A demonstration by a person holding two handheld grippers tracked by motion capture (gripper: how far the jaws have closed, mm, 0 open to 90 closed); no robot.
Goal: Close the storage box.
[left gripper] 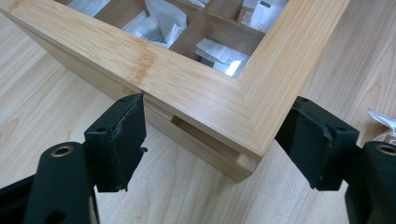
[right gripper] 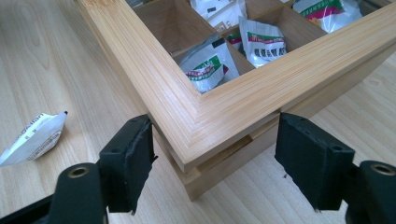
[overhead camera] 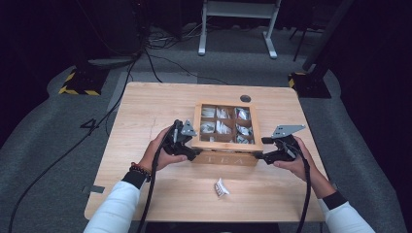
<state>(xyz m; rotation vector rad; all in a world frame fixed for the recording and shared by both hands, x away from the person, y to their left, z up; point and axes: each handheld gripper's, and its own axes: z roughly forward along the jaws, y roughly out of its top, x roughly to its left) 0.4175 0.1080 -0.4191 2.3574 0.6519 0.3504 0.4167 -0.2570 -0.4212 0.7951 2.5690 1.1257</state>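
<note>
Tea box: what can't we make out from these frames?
- Tea box hinge side: high view, behind its lid.
- Whether either claw, left or right, touches the lid: corner sits between open jaws.
- Loose sachet print: too small; right gripper view, blurred, cut off at the left edge.

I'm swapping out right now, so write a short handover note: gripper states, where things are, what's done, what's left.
Left hand-held gripper: open, jaws either side of the tea box's front-left corner.
Right hand-held gripper: open, jaws either side of the front-right corner.
Tea box: mid-table, framed window lid slightly lifted off the base, packets in its compartments.
One loose tea packet lies on the table in front of the box.
Done: both grippers placed at the corners.
Left: probably raise the lid and put the loose packet in.
</note>
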